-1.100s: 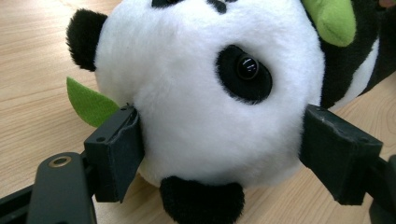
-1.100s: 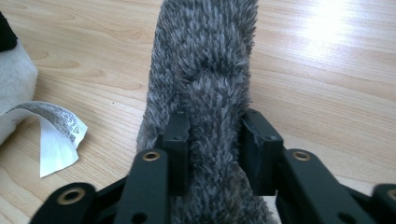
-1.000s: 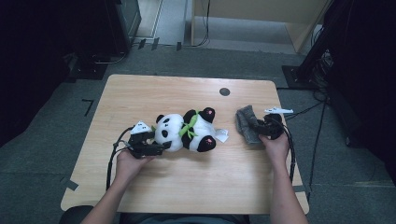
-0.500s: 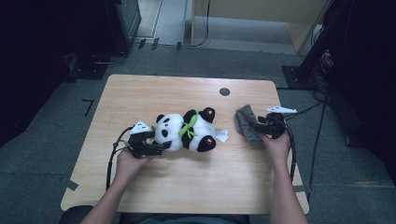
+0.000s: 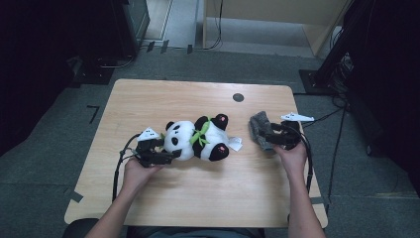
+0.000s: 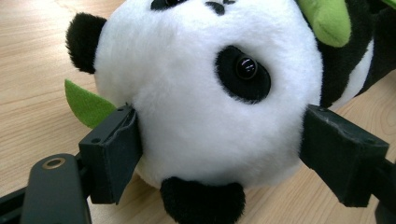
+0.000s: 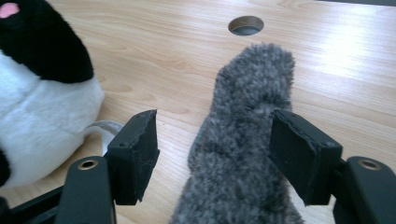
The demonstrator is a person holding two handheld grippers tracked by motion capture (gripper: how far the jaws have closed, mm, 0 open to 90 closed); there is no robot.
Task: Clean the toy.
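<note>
Panda plush point(image 5: 198, 140) lies on its side near the middle of the wooden table point(image 5: 208, 198), head toward the person's left, black legs with pink paw pads toward the right, a green leaf collar at its neck. From the left gripper view its white head point(image 6: 201, 93) bulges big and round, one black eye patch facing the camera, one black ear up at the left, another down at the bottom, a green felt leaf point(image 6: 86, 105) poking out behind. Over to the grey fuzzy cloth point(image 5: 260, 130): it lies on the table just right of the panda, well short of the round cable hole point(image 5: 238, 97) further back, and in the right gripper view it runs up as a shaggy strip point(image 7: 247, 140) between the jaws. Now the left gripper point(image 5: 166, 154), and it's clamped on the panda's head, both black pads pressing into the white fur from either side, held wide by the bulk of that head. The right gripper point(image 5: 271, 140) has just been opening its jaws; they stand spread now, the cloth between them, a clear gap on the left pad's side, the right pad close by the fuzz without squeezing it. Smallest bit: a white tag point(image 5: 235, 144) sticks out beside the panda's lower leg.
</note>
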